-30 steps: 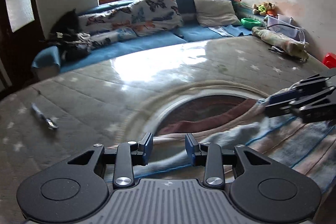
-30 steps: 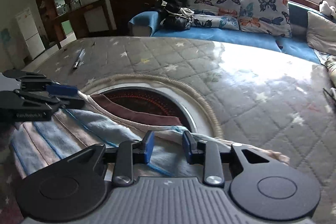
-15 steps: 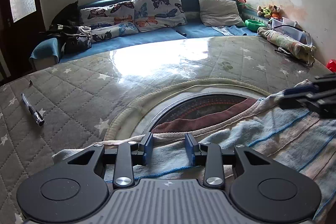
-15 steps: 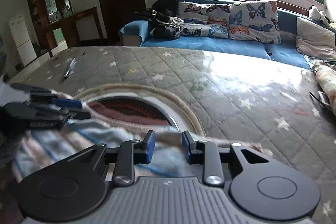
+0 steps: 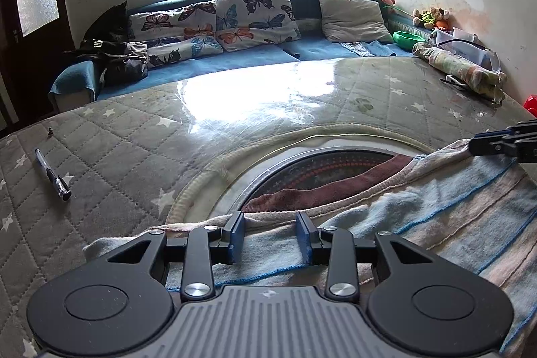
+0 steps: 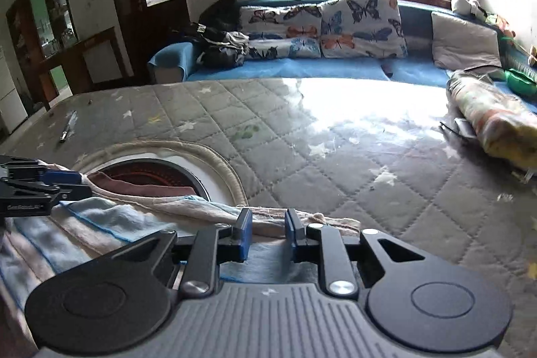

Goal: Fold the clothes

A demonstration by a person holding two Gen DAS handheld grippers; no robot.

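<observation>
Left gripper point(image 5: 270, 235) jaws part-open astride the striped garment point(image 5: 453, 217) edge; grip cannot be told. Right gripper point(image 6: 267, 234) jaws closing around the same edge, near the pen point(image 5: 53, 174).

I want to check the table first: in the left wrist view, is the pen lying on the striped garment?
No, the pen lies on the quilted table cover, far left of the striped garment.
</observation>
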